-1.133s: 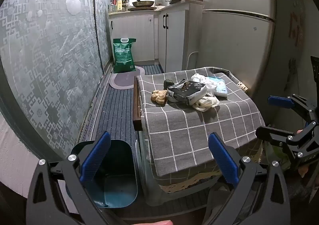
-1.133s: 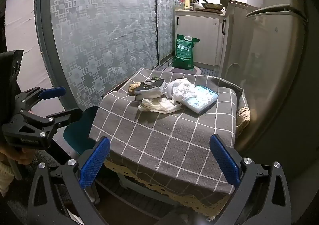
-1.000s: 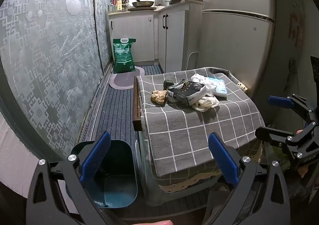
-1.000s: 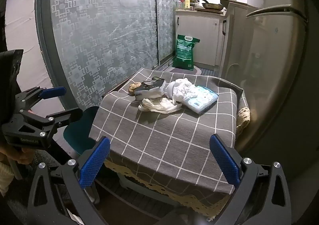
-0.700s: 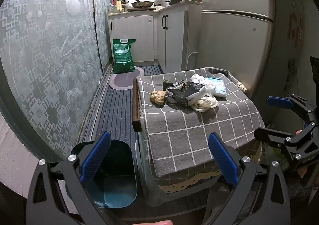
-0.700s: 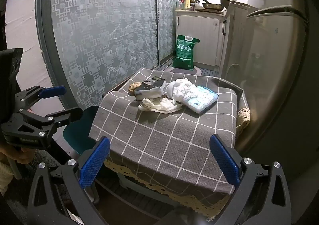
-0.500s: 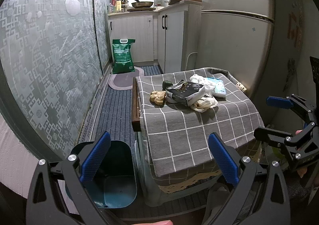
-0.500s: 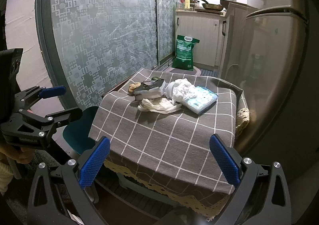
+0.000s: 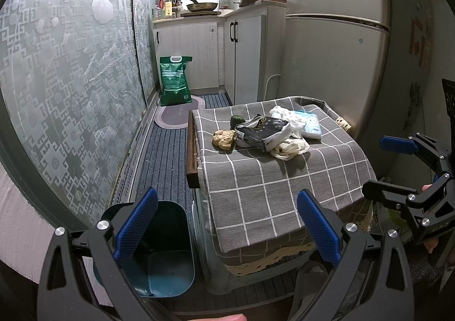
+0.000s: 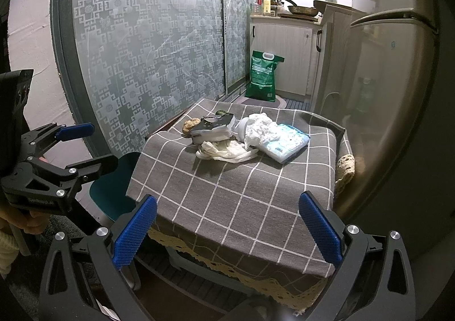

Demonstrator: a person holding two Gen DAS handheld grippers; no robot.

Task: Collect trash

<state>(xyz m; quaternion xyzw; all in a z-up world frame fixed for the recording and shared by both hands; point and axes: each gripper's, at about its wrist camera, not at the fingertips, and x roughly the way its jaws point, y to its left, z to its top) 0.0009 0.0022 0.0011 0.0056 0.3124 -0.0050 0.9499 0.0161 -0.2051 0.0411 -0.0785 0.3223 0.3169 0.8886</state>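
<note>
Crumpled white plastic bag (image 10: 226,151), heaped with other trash mid-tabletop (image 10: 241,193), looks light, limp and slippery, so I would pinch a bunched fold; left tool (image 9: 226,228) and right tool (image 10: 227,231) both gape wide, holding nothing.

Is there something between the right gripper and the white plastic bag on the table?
Nothing visible. From the right gripper, open and empty, only bare checked tablecloth lies before the white plastic bag, the nearest item of the pile.
</note>
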